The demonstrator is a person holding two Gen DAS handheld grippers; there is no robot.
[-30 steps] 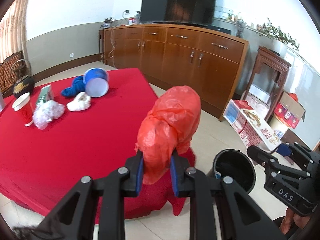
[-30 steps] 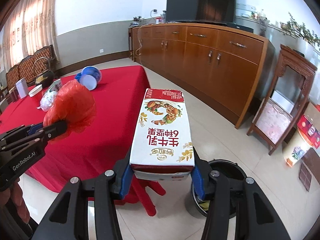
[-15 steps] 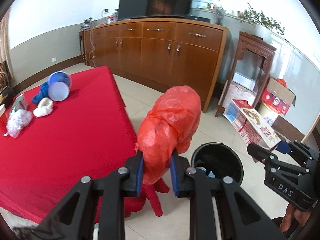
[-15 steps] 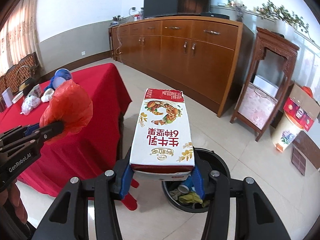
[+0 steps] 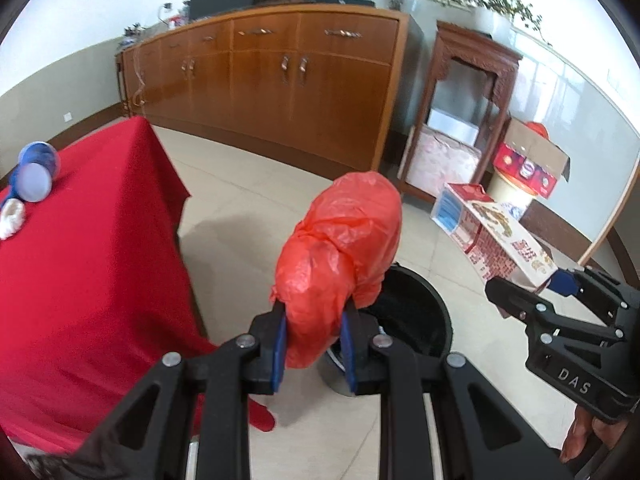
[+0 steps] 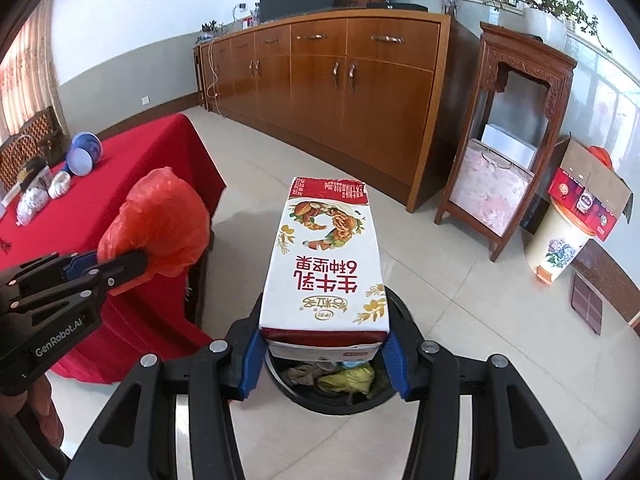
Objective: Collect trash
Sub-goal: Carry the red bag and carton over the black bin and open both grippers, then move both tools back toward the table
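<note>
Since the earlier frames both grippers have travelled away from the red table [image 5: 80,248] toward the black bin [image 6: 340,396] on the tiled floor. The bin, previously seen only at the lower edge, now lies directly beneath the loads, and the table has slid off to the left of both views.

The left gripper [image 5: 314,350] is clenched on a red plastic bag [image 5: 340,252]. The bag is thin, crinkled film, bunched into a soft lump that bulges above the blue pads. The right gripper [image 6: 324,358] grasps a milk carton [image 6: 326,256]. The carton is a rigid rectangular box of printed card, held by its long sides and lying lengthways along the fingers.

The bin is round, with a dark rim. It already contains crumpled waste, including something yellow-green.

Judgement: transport is nearly finished; release over the bin is the pending step. The carton should drop cleanly. The light bag may cling to the pads or drift.

More rubbish remains on the table, including a blue cup [image 6: 82,154] and white wads [image 6: 60,184].
</note>
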